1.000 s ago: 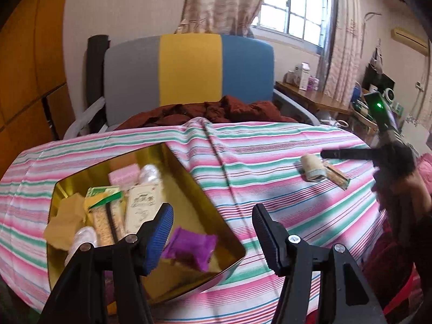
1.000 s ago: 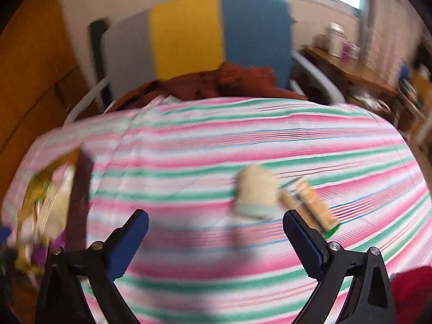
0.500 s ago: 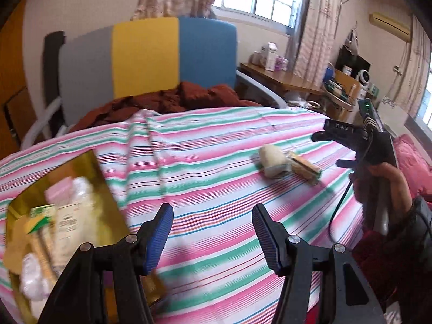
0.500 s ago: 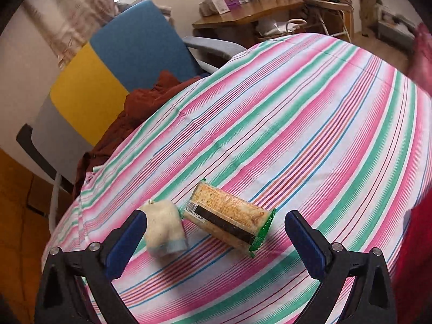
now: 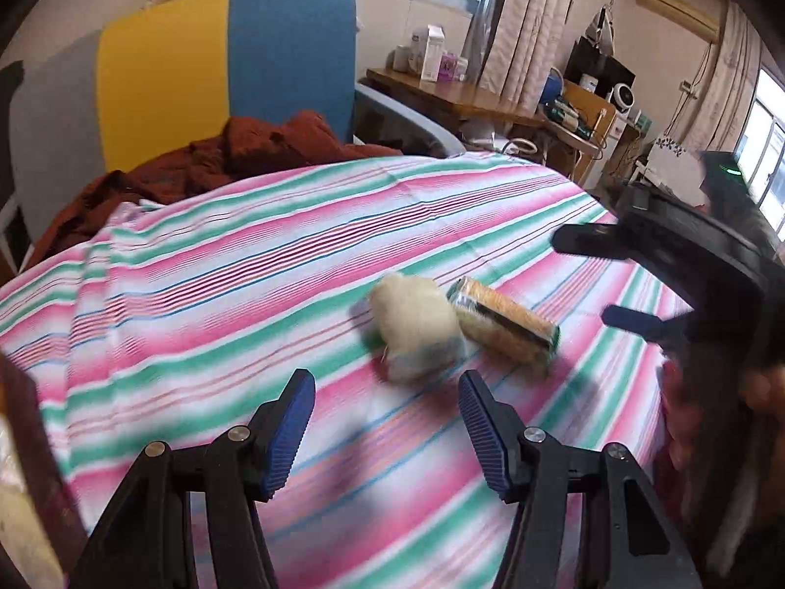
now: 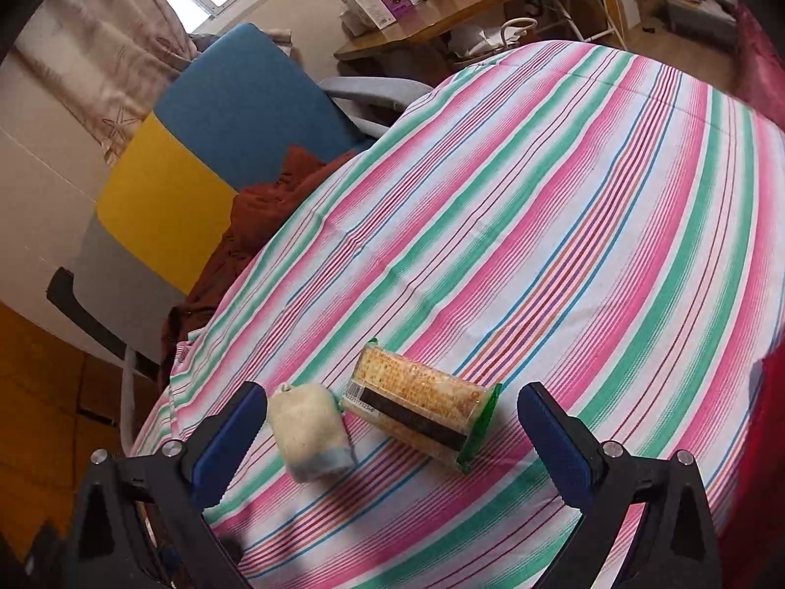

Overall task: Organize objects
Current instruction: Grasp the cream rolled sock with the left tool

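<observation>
Both grippers empty, fingers wide open: right gripper (image 6: 392, 427) hangs over the cracker pack (image 6: 422, 414) and white pouch (image 6: 309, 432), touching side by side on the striped bench (image 6: 539, 226). Left gripper (image 5: 387, 412) faces the pouch. Pick one item, centre it, lower, then close so the neighbour isn't caught.

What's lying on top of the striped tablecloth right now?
On the striped tablecloth lie a cream pouch and a cracker packet, side by side. Both grippers, left and right, are open and empty. What the cloth covers is hidden.
</observation>
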`<state>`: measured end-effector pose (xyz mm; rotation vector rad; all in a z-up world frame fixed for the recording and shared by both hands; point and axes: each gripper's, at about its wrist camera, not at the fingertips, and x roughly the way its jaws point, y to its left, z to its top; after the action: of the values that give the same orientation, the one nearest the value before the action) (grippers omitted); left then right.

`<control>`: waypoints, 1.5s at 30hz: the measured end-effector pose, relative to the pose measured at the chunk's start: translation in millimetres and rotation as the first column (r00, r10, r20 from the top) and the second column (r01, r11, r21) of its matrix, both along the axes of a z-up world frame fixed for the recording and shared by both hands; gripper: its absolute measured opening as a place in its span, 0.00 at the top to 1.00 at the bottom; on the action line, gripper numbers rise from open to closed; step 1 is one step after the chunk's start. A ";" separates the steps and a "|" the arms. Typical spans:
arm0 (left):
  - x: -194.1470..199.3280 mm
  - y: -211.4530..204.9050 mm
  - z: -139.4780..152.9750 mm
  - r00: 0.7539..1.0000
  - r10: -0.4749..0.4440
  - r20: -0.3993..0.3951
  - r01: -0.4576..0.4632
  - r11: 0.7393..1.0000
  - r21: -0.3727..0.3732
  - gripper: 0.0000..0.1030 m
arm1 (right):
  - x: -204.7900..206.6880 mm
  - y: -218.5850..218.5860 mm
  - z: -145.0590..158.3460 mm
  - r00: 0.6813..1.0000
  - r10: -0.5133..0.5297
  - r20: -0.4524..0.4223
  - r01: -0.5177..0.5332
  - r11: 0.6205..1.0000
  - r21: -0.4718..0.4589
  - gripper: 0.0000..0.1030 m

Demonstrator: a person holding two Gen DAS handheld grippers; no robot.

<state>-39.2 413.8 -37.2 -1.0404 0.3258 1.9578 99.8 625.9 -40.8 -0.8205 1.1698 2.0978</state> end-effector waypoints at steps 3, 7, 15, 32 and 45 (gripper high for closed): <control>-9.3 25.1 -11.1 1.000 -0.014 0.028 0.014 1.000 -0.010 0.40 | 1.1 1.1 -0.9 1.000 -0.003 -0.011 0.003 1.000 -0.011 0.00; -18.5 49.8 -26.5 0.998 -0.007 0.065 0.009 1.000 -0.026 0.40 | -0.4 4.6 -4.6 1.000 -0.005 -0.015 0.004 0.999 -0.033 0.00; -30.2 81.8 -56.9 0.994 -0.013 0.105 0.021 0.997 -0.078 0.39 | -1.8 7.6 -8.1 1.000 -0.010 -0.002 0.010 0.999 -0.038 0.00; 2.8 -54.2 -55.5 0.992 0.057 0.111 -0.062 0.997 0.043 0.44 | -15.3 2.5 -15.0 0.993 0.021 0.115 -0.022 1.000 0.005 0.00; -3.2 -53.4 -64.6 0.994 0.038 0.101 -0.048 0.994 0.096 0.44 | -92.5 -31.7 -32.6 0.766 0.355 0.536 -0.498 0.855 0.145 0.00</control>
<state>-42.4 360.4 -101.8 -1.0844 0.1522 1.9325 7.3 594.1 -73.3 -1.4876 0.4120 2.1372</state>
